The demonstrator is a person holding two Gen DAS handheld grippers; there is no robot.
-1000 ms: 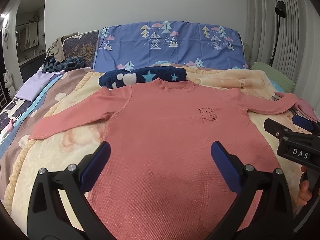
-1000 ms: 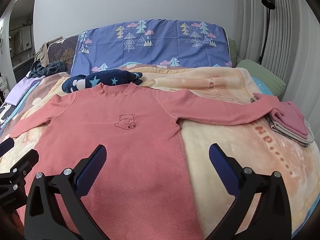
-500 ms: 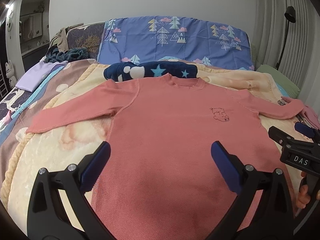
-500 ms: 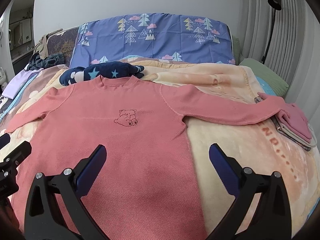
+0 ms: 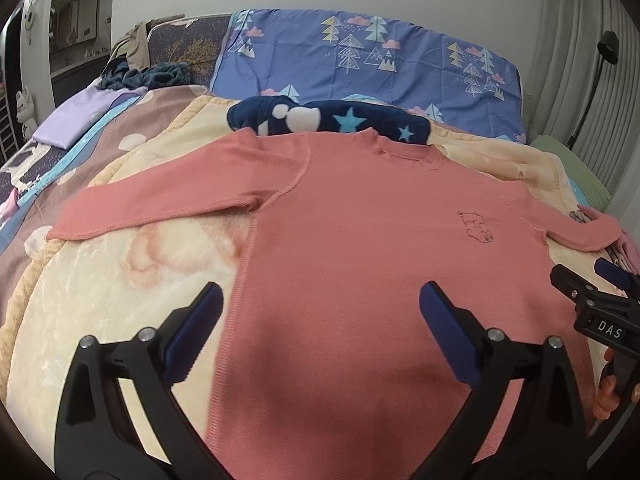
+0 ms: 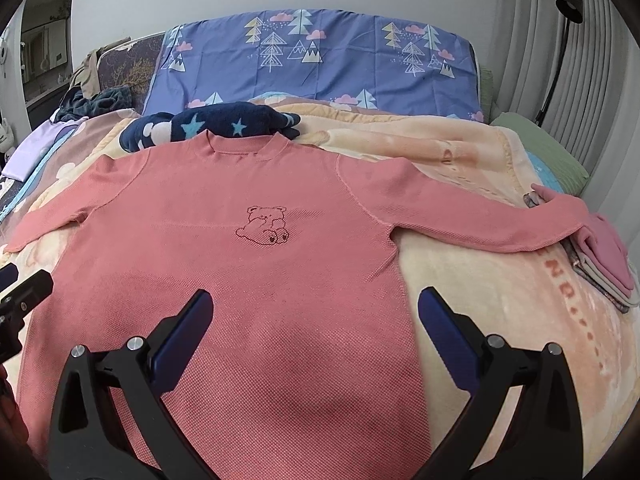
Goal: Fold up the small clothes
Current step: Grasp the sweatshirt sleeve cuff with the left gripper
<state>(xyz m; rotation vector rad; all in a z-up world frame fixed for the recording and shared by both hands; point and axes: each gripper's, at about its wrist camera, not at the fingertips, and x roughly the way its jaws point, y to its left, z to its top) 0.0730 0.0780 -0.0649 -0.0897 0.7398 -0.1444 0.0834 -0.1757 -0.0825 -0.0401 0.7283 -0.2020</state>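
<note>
One sweater (image 6: 248, 280) lies flat, collar toward twelve, sleeves spanning nine to three; both my grippers' fingers (image 5: 192, 326) (image 6: 444, 328) are spread, holding nothing.

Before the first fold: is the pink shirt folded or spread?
Spread: the pink shirt lies flat on the blanket, both sleeves stretched sideways.

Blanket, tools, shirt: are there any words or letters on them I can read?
"DAS": white letters on the right tool, on its black label, seen from the left wrist view.
"NO" or "ND", then a row of dots: reddish print on the blanket, partly hidden, unsure.
Shirt: only a bear drawing, no words.
</note>
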